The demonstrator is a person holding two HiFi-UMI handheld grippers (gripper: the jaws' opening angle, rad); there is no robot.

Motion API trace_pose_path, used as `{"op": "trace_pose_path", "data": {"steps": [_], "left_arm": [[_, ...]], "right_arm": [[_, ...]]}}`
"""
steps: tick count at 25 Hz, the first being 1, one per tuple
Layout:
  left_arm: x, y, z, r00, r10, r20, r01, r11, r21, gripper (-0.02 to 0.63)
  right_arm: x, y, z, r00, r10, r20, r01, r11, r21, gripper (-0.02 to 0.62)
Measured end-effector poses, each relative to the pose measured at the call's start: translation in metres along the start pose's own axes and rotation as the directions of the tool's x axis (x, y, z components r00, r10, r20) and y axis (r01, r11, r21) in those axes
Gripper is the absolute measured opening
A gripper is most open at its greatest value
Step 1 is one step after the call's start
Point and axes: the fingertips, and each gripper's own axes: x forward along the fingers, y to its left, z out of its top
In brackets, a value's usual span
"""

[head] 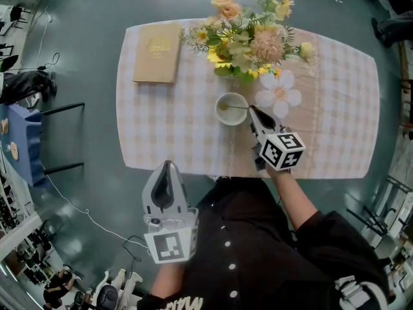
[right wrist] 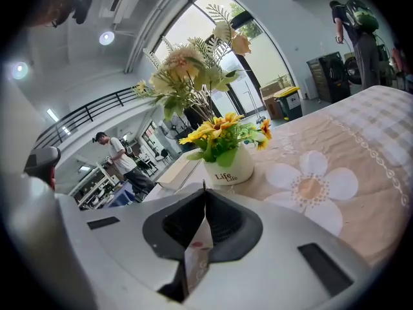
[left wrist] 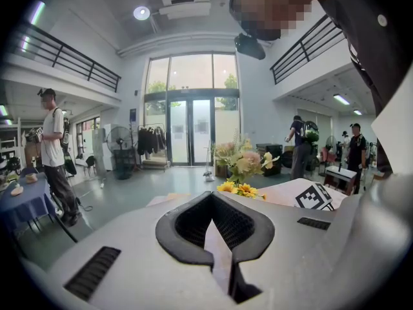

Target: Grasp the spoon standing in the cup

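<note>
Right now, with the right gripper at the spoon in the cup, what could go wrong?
The right gripper looks shut on just the end of the spoon handle, so it may slip out on lifting. Nothing steadies the cup; a sideways pull could tip it. The flower pot stands close behind, easy to knock.

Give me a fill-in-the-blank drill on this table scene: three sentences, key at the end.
1. The right gripper has its jaws shut on the handle of the ___ standing in the cup.
2. The left gripper, its jaws together, holds ___.
3. In the head view, the tan book lies to the ___ of the flowers.
Missing words: spoon; nothing; left.
</note>
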Motion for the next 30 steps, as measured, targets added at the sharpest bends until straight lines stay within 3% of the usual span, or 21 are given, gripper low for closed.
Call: {"op": "trace_pose_path", "data": {"steps": [5, 18, 30], "left_arm": [[-0.003, 0.001, 0.003, 1.000, 0.001, 0.012, -0.001, 1.000, -0.003, 0.018], [-0.015, 0.011, 0.019, 0.997, 0.003, 0.076, -0.001, 1.000, -0.015, 0.018], [-0.028, 0.017, 0.039, 0.988, -0.018, 0.151, 0.021, 1.000, -0.020, 0.017]], "right_arm": [[-0.002, 0.004, 0.004, 1.000, 0.007, 0.009, -0.007, 1.000, -0.006, 0.005], [-0.019, 0.026, 0.025, 1.000, 0.000, 0.028, 0.004, 0.986, -0.167, 0.005], [-0.060, 0.061, 0.055, 0.997, -0.009, 0.082, 0.036, 0.943, -0.330, 0.005]]}}
